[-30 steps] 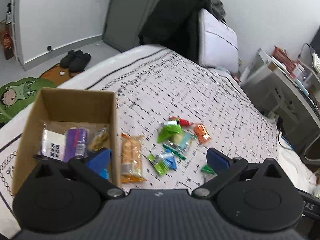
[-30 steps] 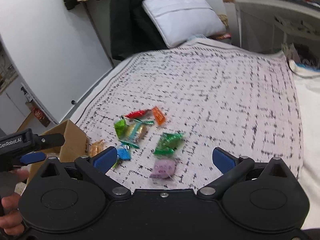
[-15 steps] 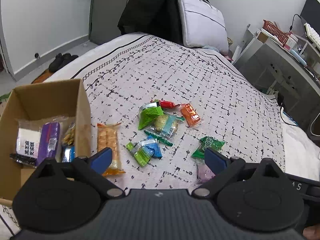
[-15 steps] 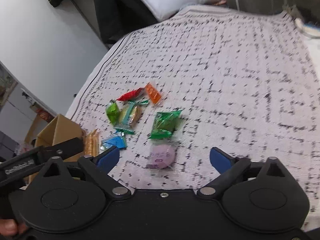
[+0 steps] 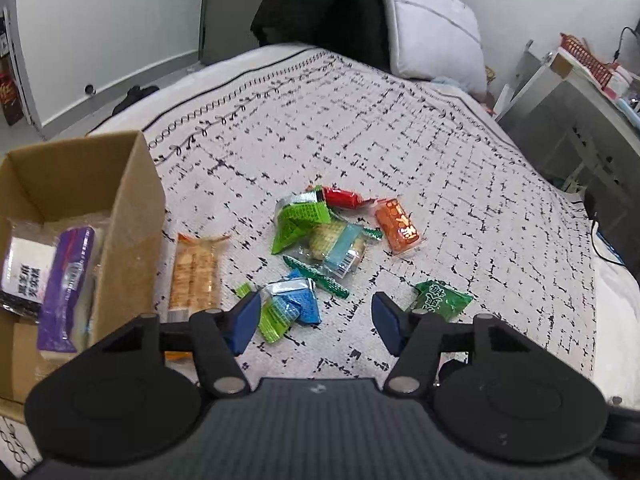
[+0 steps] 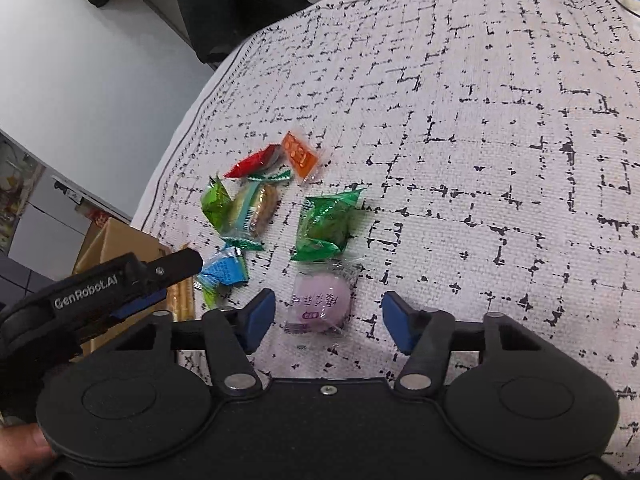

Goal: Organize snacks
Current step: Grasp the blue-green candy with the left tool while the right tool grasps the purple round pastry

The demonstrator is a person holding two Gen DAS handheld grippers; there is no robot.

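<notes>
On the bed point(image 5: 400, 128), over its patterned cover, a scatter of wrapped snacks lies beside an open cardboard box point(image 5: 132, 216) that already contains several packets.

Left gripper point(image 5: 316, 322): jaws part-open, having just been closing, nothing gripped. A blue sachet point(image 5: 298, 302) overlapping a light-green one point(image 5: 276, 322) lies just ahead of its left pad; whether that pad touches the wrappers cannot be settled from this view.

Right gripper point(image 6: 328, 320): jaws likewise part-open and just been closing. A clear-wrapped, round purple cake point(image 6: 320, 300) lies between the pads, neither of which presses on it.

Other items noted:
- long orange biscuit pack point(image 5: 196, 268), lying alongside the box wall;
- dark-green pouch point(image 6: 326, 226), just beyond the purple cake;
- central cluster of a red packet point(image 5: 340, 197), an orange packet point(image 5: 398, 227), a green packet point(image 5: 298, 220) and a clear-and-teal biscuit pack point(image 5: 334, 246).

Handling assessment: all items appear light, with slick, crinkly film. The purple cake is judged soft and liable to crush; it should be taken across its round body with modest pressure, not by the loose wrapper edge, which would likely slip. The flat sachets are thin, so a pinch on a raised, crimped end seems the better hold.
</notes>
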